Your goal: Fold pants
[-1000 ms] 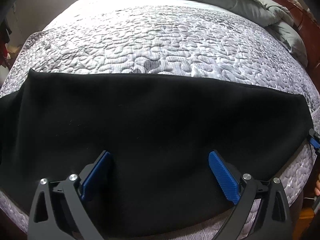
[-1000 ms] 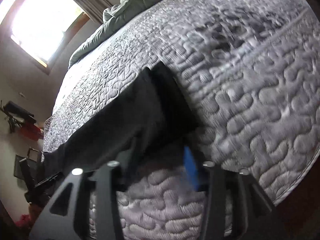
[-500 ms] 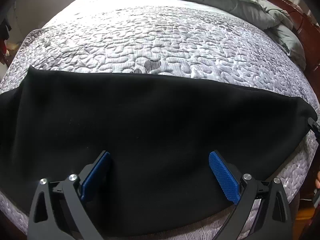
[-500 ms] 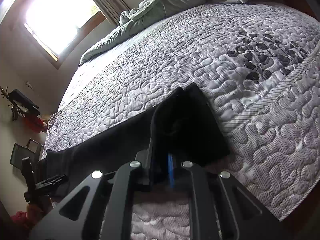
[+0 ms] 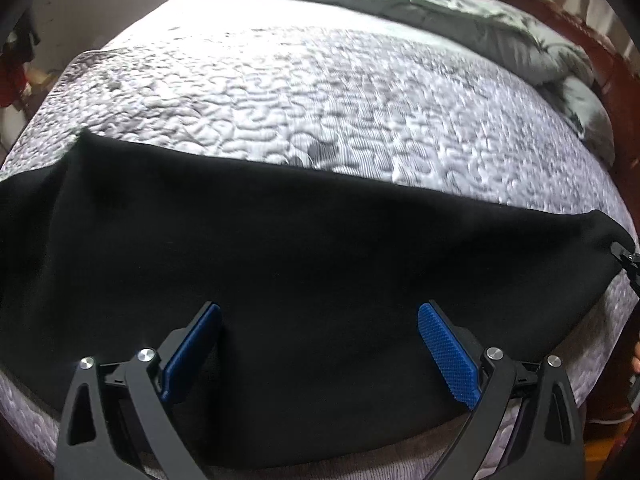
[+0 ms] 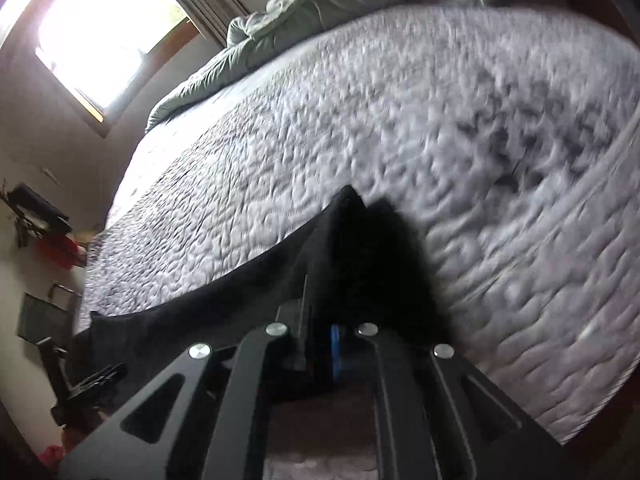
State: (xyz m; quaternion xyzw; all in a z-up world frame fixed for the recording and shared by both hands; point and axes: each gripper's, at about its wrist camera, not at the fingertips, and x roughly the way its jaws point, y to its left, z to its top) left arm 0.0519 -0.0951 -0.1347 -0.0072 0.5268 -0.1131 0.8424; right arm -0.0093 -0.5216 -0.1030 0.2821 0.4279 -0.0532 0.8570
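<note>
- My left gripper [image 5: 320, 344] hangs over the near part of the black fabric pants [image 5: 280, 280], its two blue-padded fingers [image 5: 448, 356] spread wide apart, with only flat cloth showing between them and nothing pinched.
- My right gripper [image 6: 334, 344] has just been closing, and its jaws now sit almost together, clamped on one end of the black pants; the cloth bunches into a dark peak just ahead of its tips.
- From my right gripper the pants run away to the left as a long dark band along the near edge of the bed [image 6: 440, 140].
- From my left gripper the pants spread flat ahead and to both sides, reaching the far right, where the black tip of my right gripper shows at the cloth's corner.
- The bed under the pants has a pale grey quilted cover with a swirling stitched pattern, and it fills the view beyond both grippers.
- A rumpled grey-green duvet [image 5: 460, 20] lies bunched at the far end of the bed, well apart from the pants.
- A bright window [image 6: 100, 32] shows up and to the left of my right gripper.
- Both views are somewhat blurred.
</note>
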